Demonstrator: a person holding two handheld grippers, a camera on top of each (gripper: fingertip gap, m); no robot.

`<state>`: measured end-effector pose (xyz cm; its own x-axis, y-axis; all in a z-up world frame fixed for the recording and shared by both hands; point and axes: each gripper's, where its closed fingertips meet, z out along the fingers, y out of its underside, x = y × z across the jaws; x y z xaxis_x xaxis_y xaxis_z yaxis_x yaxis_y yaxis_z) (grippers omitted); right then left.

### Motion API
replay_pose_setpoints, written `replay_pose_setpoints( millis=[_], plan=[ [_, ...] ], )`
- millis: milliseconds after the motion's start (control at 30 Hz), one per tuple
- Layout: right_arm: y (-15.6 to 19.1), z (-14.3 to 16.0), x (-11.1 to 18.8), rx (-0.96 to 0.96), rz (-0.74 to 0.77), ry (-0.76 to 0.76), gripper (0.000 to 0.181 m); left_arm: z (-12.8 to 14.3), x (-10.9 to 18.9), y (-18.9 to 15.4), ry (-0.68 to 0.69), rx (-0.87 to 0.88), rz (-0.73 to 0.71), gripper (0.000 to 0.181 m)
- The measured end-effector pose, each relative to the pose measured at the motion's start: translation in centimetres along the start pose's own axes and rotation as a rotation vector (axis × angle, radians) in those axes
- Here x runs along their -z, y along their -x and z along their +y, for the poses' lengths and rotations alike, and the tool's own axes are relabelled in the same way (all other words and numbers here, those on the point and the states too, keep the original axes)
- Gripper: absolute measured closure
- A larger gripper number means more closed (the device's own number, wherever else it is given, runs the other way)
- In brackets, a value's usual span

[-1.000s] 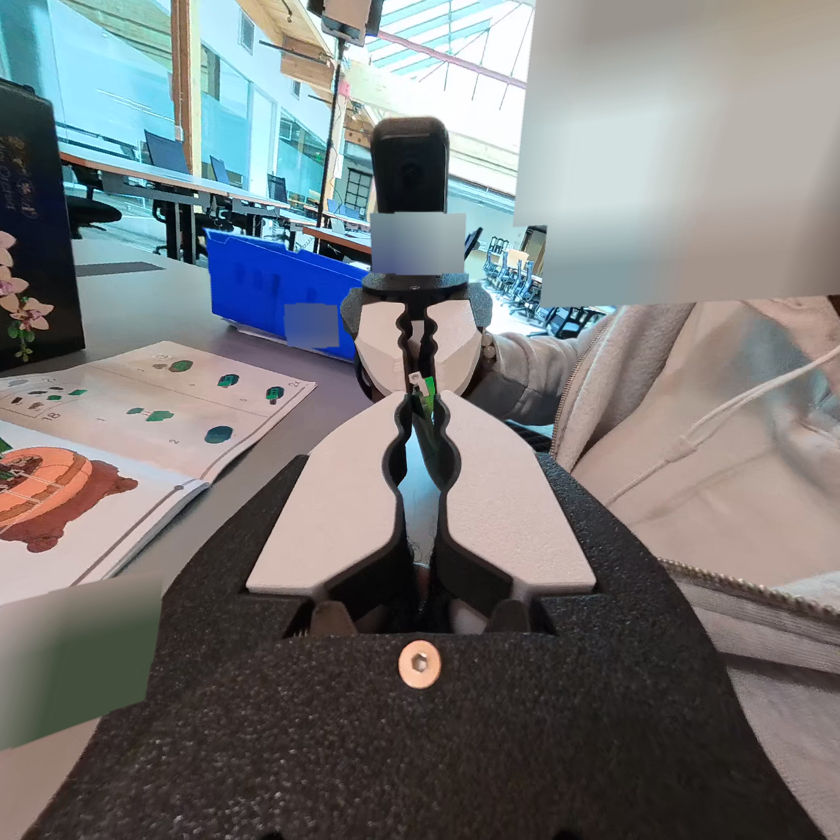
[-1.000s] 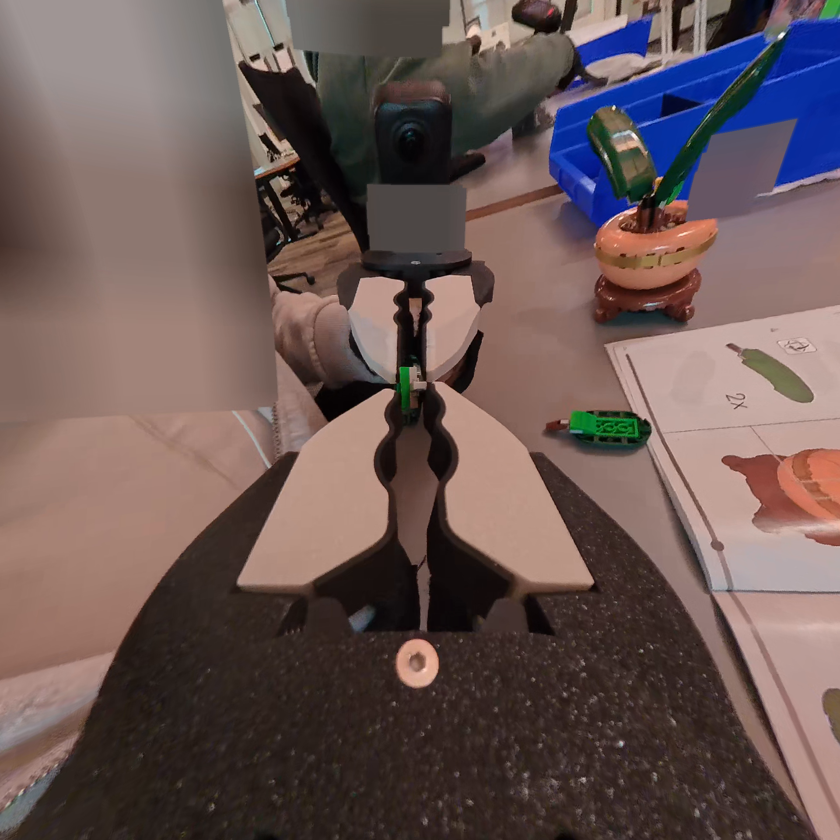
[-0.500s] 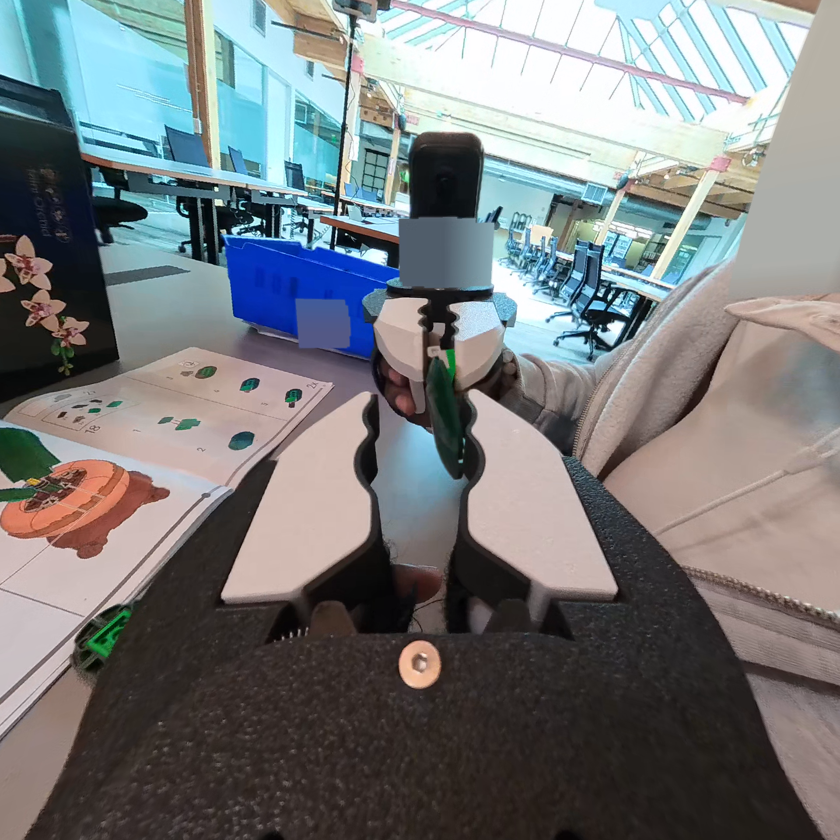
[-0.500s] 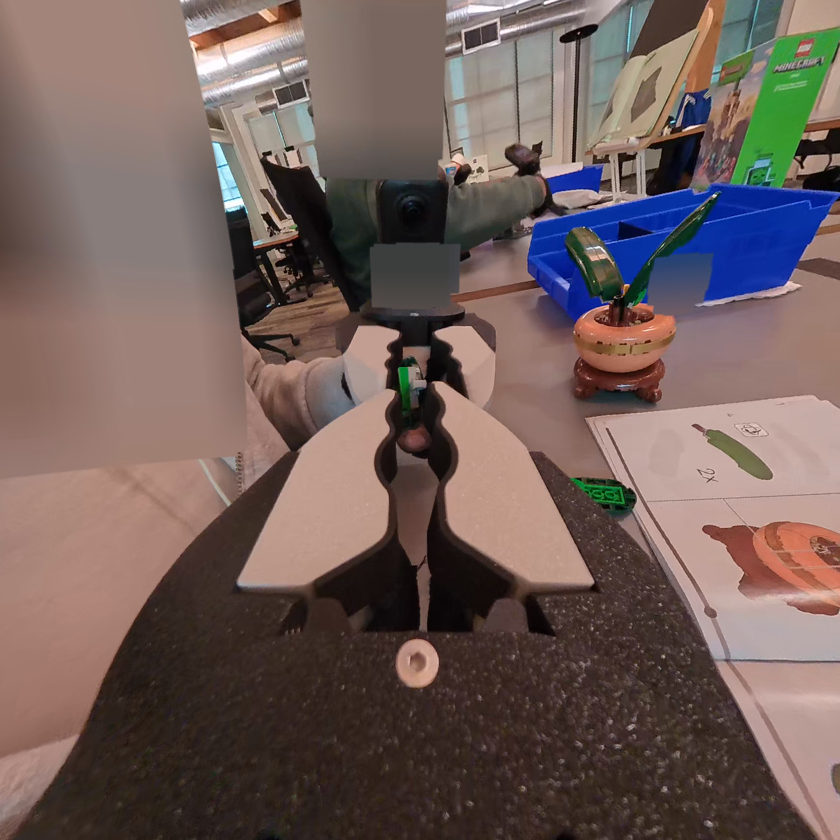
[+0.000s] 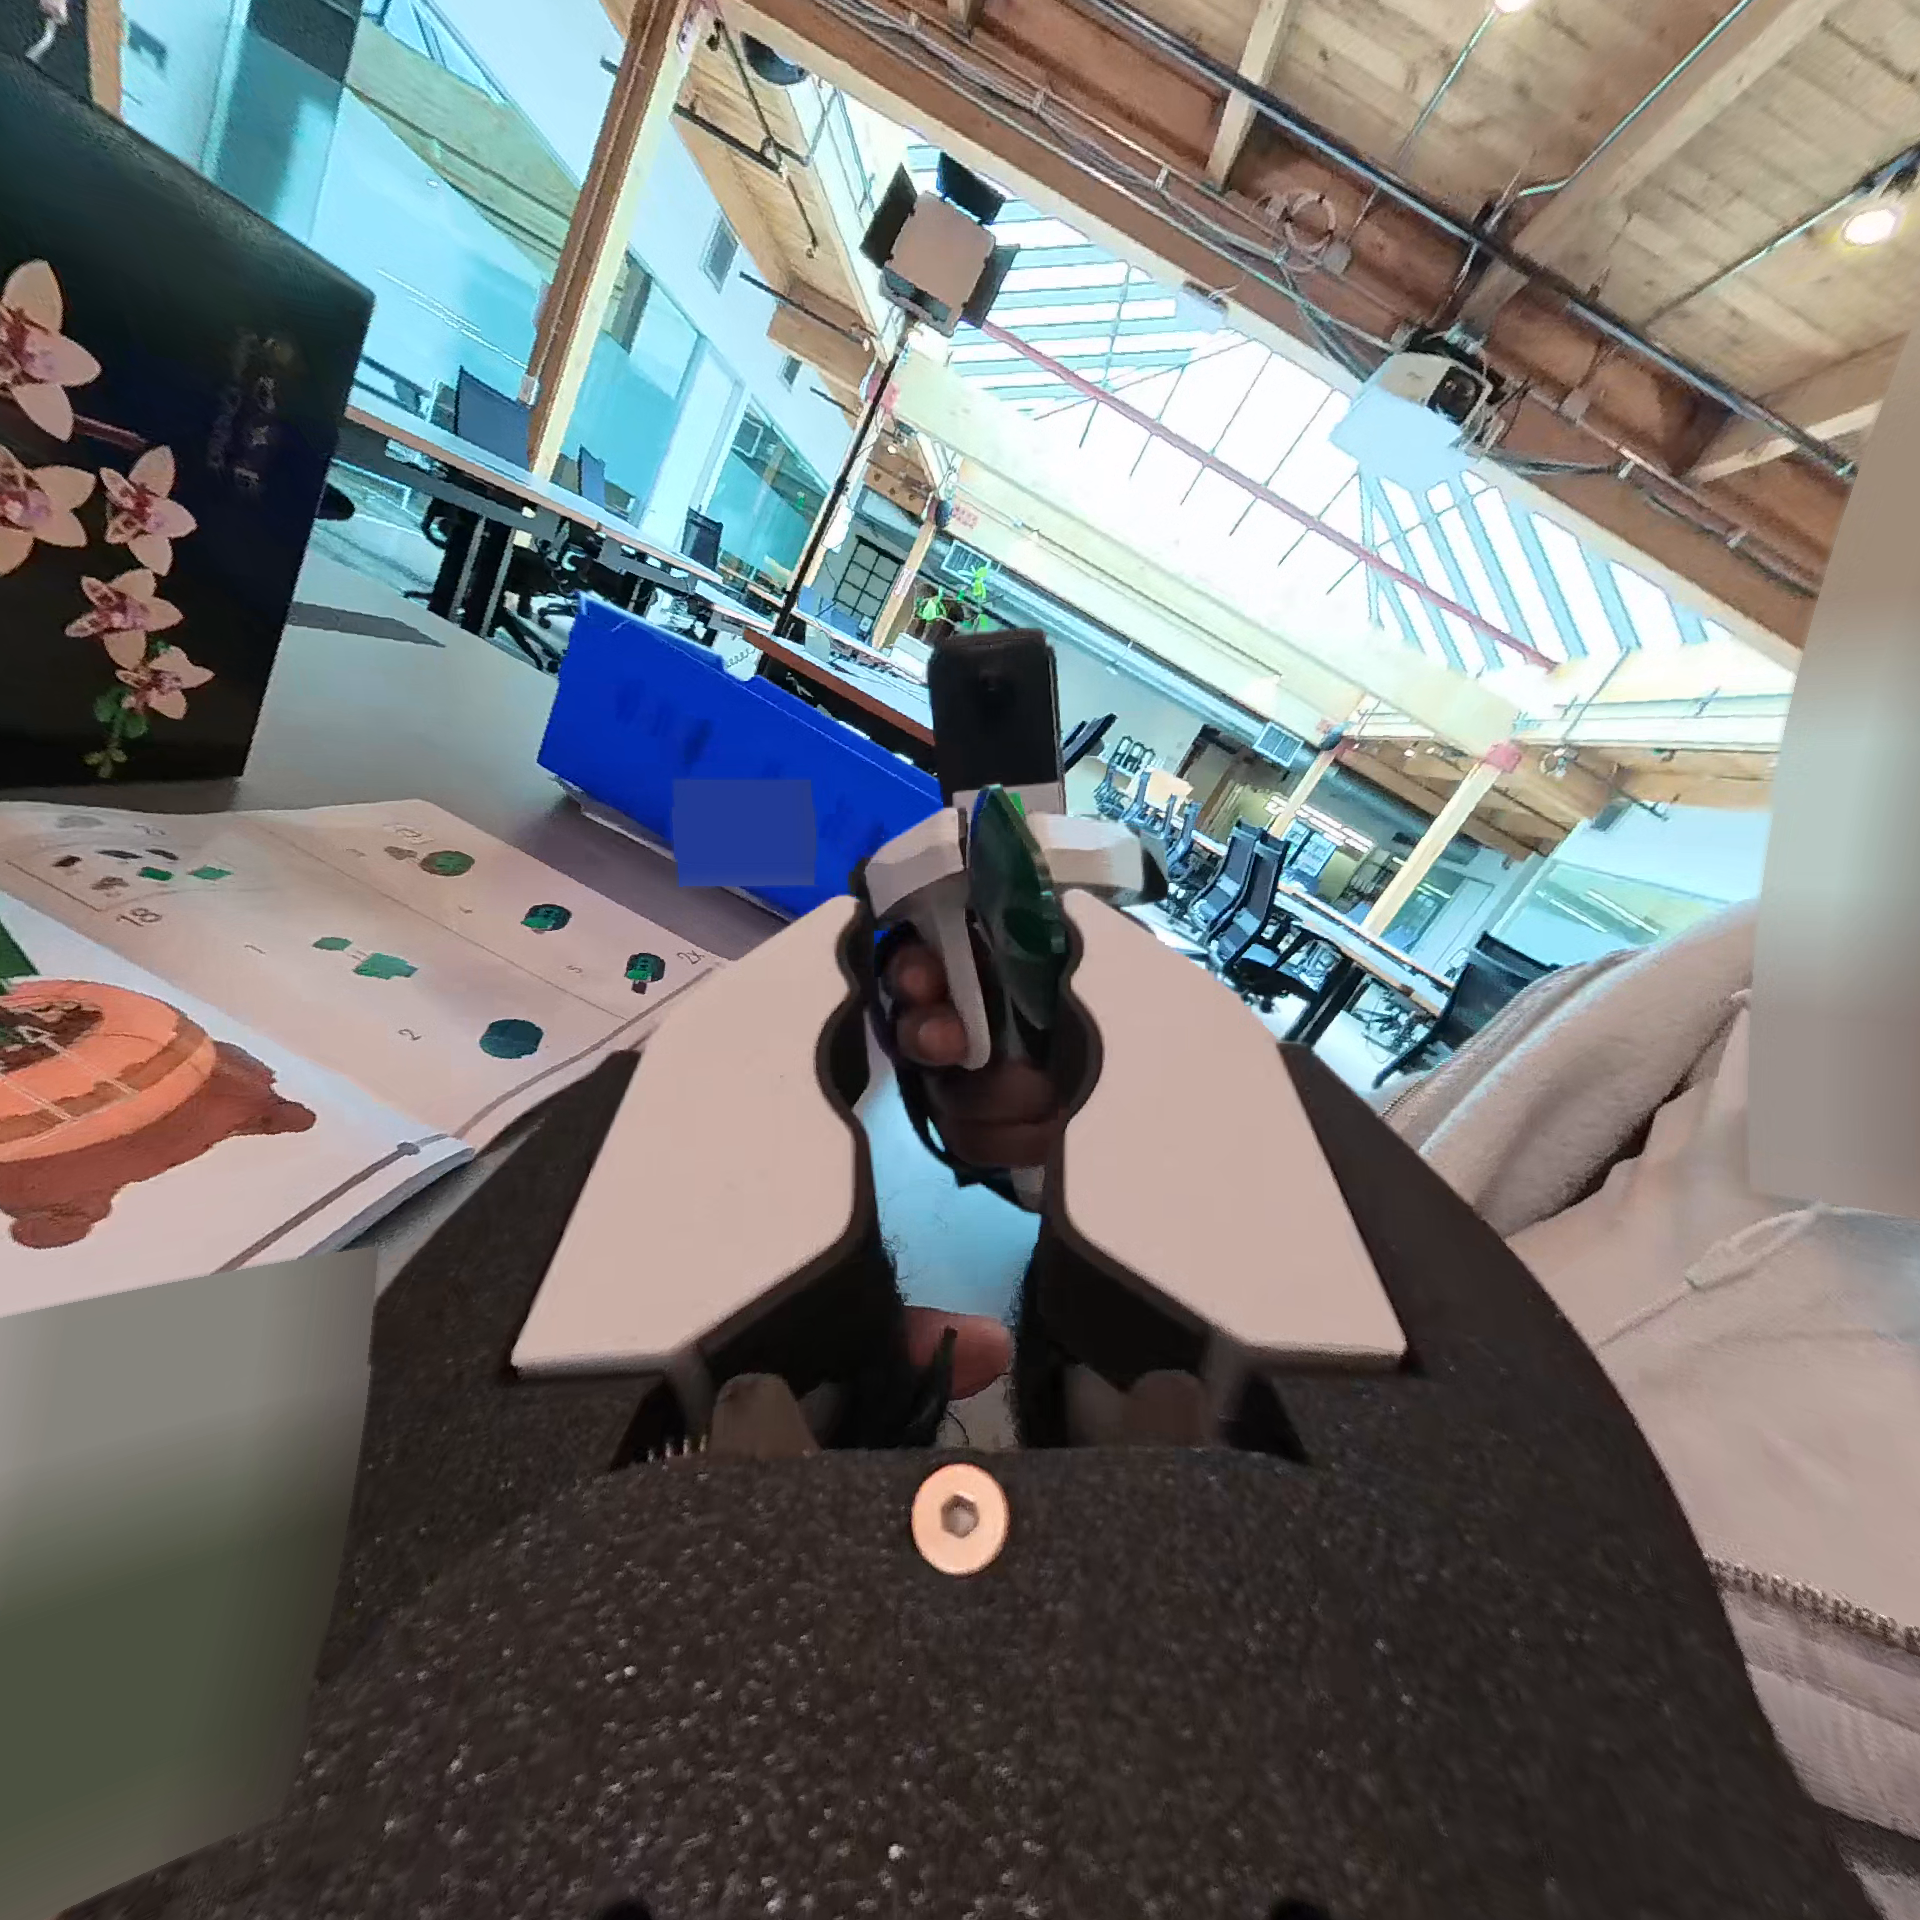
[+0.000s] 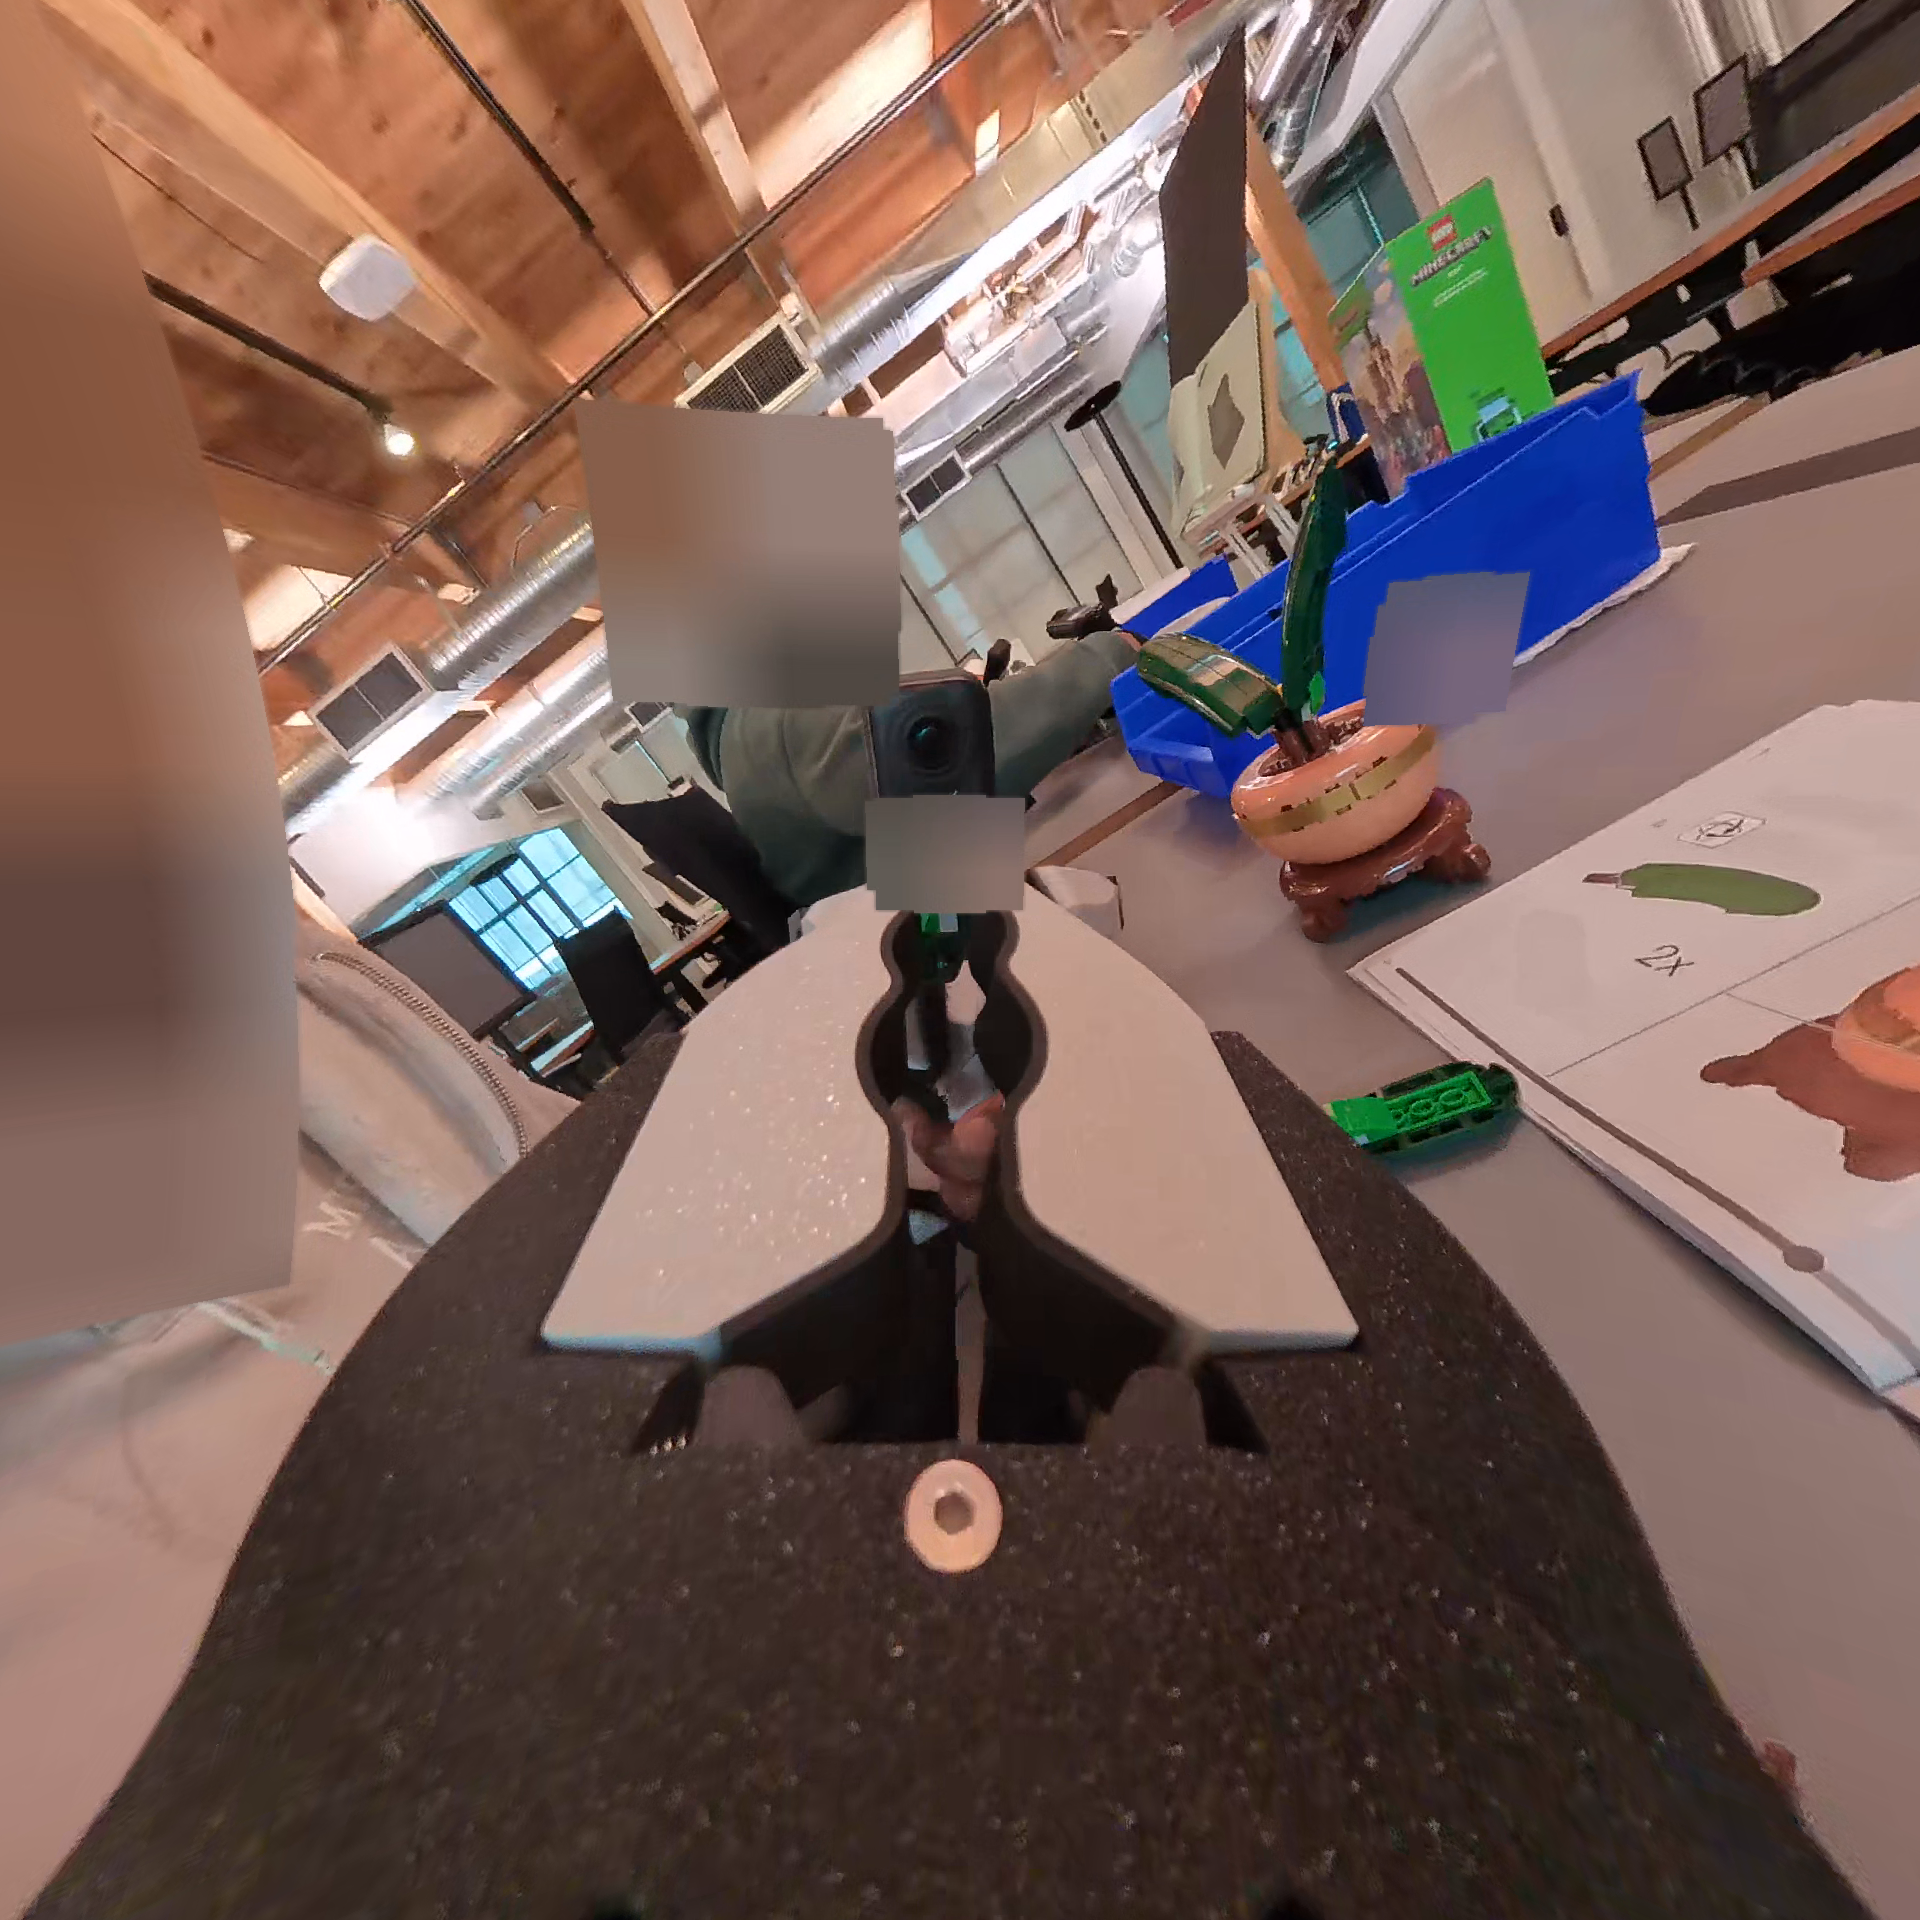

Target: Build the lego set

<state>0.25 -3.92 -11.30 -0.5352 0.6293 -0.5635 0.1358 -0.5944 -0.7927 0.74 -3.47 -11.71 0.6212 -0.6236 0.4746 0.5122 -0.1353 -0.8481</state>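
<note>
Right gripper [image 6: 943, 961] clamps dark green leaf [image 5: 1013, 914]; left gripper [image 5: 961, 935] parted. Black box [image 5: 156, 499] and manual [image 5: 312, 987] carry print. Studded leaf [image 6: 1423, 1110] on table [image 6: 1662, 831].

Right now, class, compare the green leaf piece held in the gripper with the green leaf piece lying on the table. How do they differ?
The held leaf is up in the air, pinched on edge by the right gripper; the loose leaf lies flat on the table beside the booklet. The held leaf shows a smooth dark face; the loose leaf shows its bright studded side. Both are green, oval leaf parts.
</note>
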Motion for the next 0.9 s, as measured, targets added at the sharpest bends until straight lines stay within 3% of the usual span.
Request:
replay_pose_setpoints(
  millis=[233, 333, 433, 533, 633, 800, 900],
  plan=[
    [0.7, 0.6, 0.7, 0.196, -0.034, 0.014, 0.173, 0.5, -0.4, -1.2, 0.017, -0.100, 0.061, 0.173],
    [1.5, 0.8, 1.1, 0.287, -0.051, 0.071, 0.171, 1.0, -0.4, -2.0, 0.059, -0.144, 0.098, 0.173],
    [1.7, -0.2, 1.6, 0.362, -0.023, 0.077, 0.156, 1.0, -0.4, -2.3, 0.081, -0.151, 0.108, 0.173],
    [1.6, 0.5, 1.6, 0.438, 0.002, 0.190, 0.153, 1.2, -0.4, -2.3, 0.111, -0.142, 0.111, 0.173],
    [1.3, 1.1, 1.3, 0.452, 0.022, 0.256, 0.166, 1.7, -0.5, -2.4, 0.156, -0.141, 0.113, 0.173],
    [0.3, 1.5, 1.6, 0.226, 0.054, 0.276, 0.172, 2.5, -0.2, -1.6, 0.210, -0.235, 0.081, 0.169],
    [-0.6, 1.6, 2.2, -0.106, 0.037, 0.225, 0.172, 2.5, 0.2, -0.6, 0.225, -0.508, 0.005, 0.133]
  ],
)
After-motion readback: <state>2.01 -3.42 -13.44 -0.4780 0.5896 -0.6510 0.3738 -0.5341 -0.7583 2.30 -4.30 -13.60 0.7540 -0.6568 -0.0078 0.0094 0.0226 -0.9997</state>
